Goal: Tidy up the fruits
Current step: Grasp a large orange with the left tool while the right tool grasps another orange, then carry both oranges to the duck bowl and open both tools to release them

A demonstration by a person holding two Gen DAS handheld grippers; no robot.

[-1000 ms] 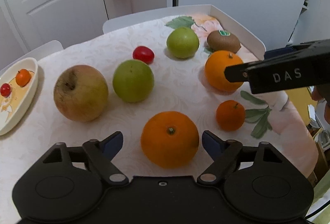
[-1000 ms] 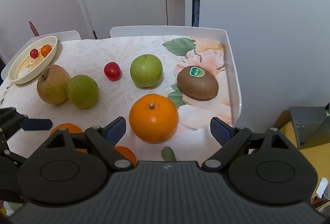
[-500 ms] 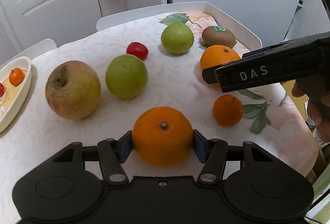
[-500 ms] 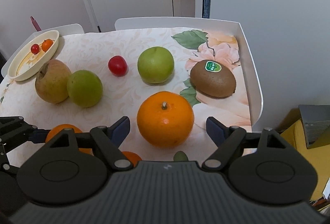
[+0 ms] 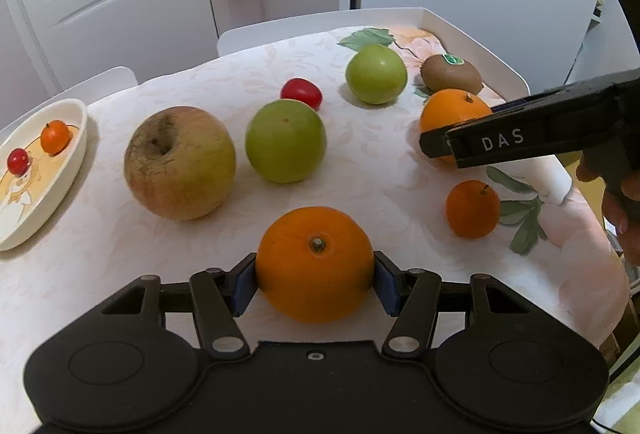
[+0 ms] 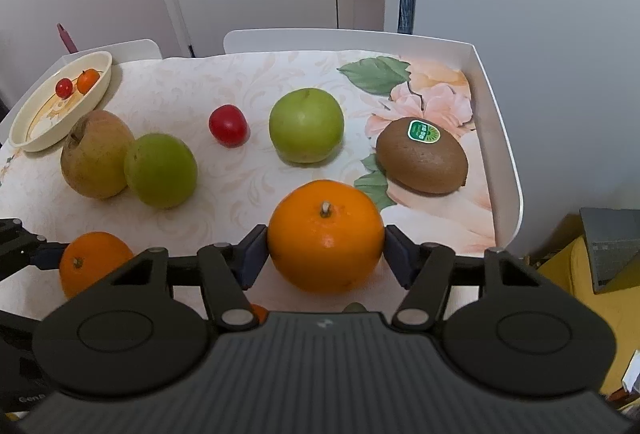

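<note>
While one orange (image 5: pixel 315 280) is clamped on the tablecloth by the left gripper (image 5: pixel 315 282), a second orange (image 6: pixel 325 236) is pinched by the just-closing right gripper (image 6: pixel 325 254). A small tangerine (image 5: pixel 473 208) is shown fully only by the left view.

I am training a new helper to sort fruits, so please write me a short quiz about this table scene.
1. How many things lie in the dish?
2. True or false: the kiwi carries a green sticker.
3. What lies between the two green apples? A kiwi, B red fruit, C dish.
Key: 1. two small fruits; 2. true; 3. B, the red fruit.
</note>
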